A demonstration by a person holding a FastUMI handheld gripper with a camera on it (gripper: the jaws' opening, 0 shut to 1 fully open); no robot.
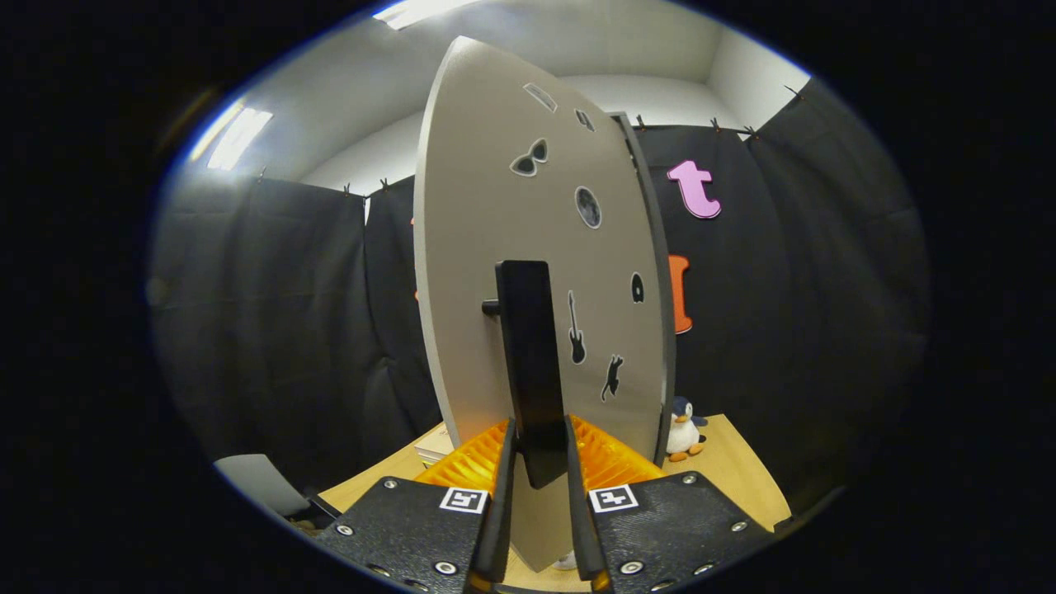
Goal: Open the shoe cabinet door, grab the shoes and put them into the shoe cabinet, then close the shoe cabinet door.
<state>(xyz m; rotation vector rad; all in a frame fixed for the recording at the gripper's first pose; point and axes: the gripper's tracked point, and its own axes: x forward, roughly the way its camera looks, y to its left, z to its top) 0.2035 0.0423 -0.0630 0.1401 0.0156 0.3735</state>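
Gripper (540, 462) jaws closed on black door handle (532, 363); cabinet door (495, 247) ajar ahead; toy penguin (683, 429) beyond on tabletop (734, 462).

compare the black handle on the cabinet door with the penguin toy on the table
The handle is a tall, plain black bar fixed to the door; the penguin toy is small, rounded, black and white with orange feet. The handle sits between the fingers, which appear to press on its lower end; the penguin stands untouched on the table, beyond the door's far edge. Both stand upright.
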